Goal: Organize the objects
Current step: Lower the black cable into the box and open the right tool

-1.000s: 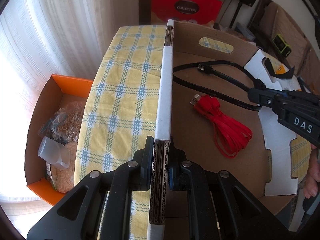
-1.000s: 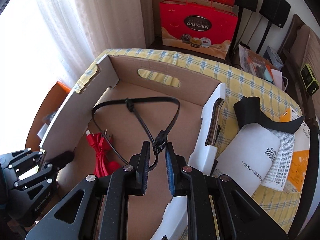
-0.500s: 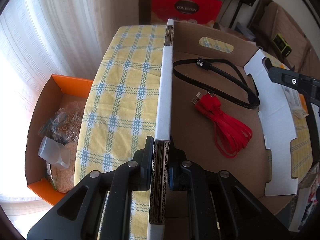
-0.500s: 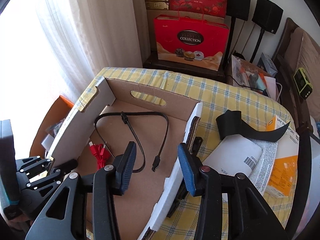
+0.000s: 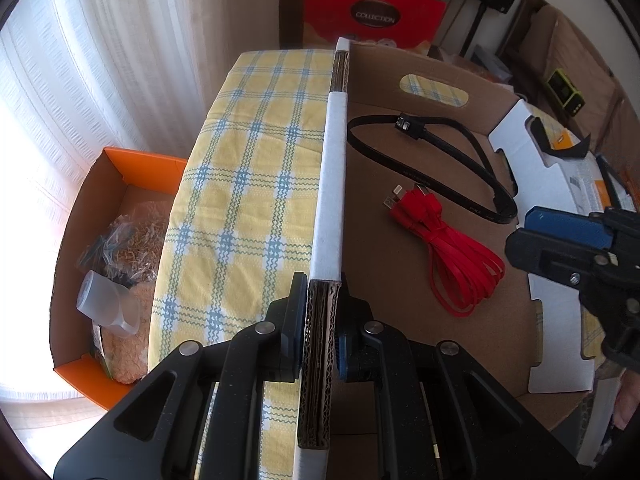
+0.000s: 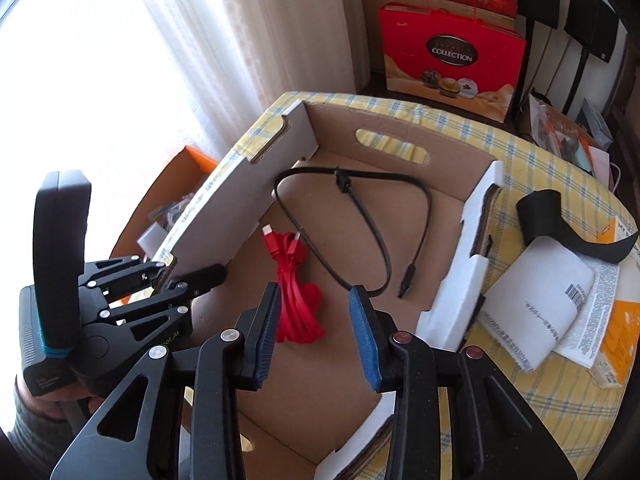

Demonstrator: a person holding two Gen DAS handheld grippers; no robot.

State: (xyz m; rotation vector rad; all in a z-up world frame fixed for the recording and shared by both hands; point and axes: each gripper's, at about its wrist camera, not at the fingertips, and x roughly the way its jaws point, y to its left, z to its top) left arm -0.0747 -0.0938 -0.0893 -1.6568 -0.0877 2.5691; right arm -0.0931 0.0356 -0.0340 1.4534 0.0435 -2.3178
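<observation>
The left gripper [image 5: 320,322] pinches the near end of the cardboard box's left wall [image 5: 332,184], its fingers pressed against both faces of the corrugated edge, which seems meant to steady the cardboard box [image 6: 400,148] on the yellow checked tablecloth [image 5: 248,168]. The right gripper [image 6: 314,330] hangs over the near side of the box with its fingers spread and nothing between them.

Two things lie on the box floor: the black cable [image 6: 360,216] looped toward 12 o'clock, its free plug near the right wall, and the red cable [image 6: 294,292], bundled, at about 9 o'clock of the loop, near the left wall. Outside the box, at 3 o'clock, rest a black strap [image 6: 560,224] and a white booklet [image 6: 540,296] on the cloth, apart from the box wall.

Judging from this, the step in hand is the gap between placements: the box holds the cables and the free hand is empty. The next move likely calls for swinging the right gripper toward 3 o'clock, clearing the notched right wall [image 6: 460,264], and closing on the strap or booklet while the left keeps the box from sliding
</observation>
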